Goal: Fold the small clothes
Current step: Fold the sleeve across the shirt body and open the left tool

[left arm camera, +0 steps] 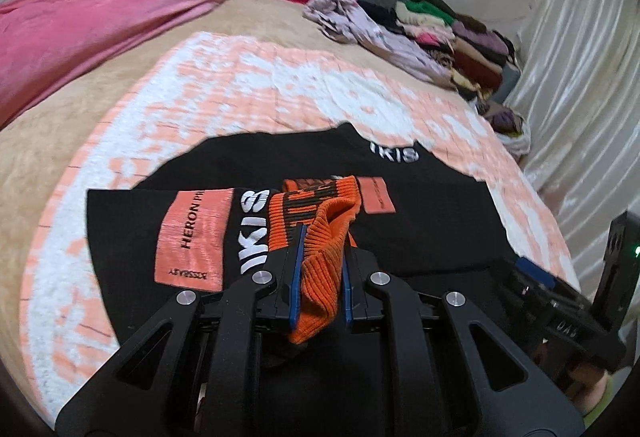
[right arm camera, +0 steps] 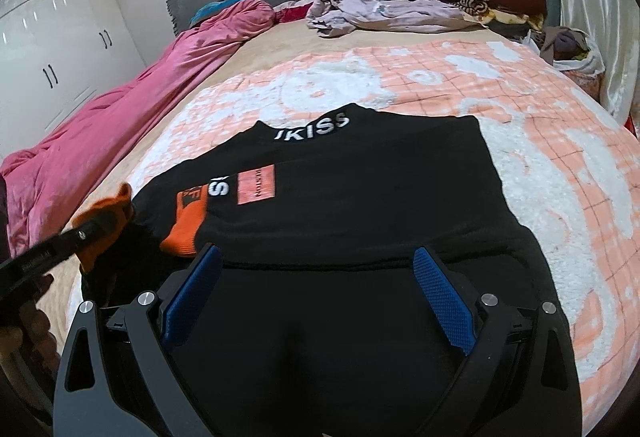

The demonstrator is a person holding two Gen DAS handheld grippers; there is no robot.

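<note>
A black sweatshirt with white lettering, orange patches and orange ribbed cuffs lies spread on a peach-and-white blanket. My left gripper is shut on one orange cuff, which bunches up between the blue pads, with the sleeve drawn over the shirt's body. In the right wrist view the same cuff hangs in the left gripper at the shirt's left edge, and a second orange cuff lies on the shirt. My right gripper stands wide open over the near black hem, pinching nothing.
A pink duvet lies along the bed's left side. Loose and stacked clothes fill the far right corner, against a pale curtain. White wardrobe doors stand at the left. A bag of clothes sits by the blanket.
</note>
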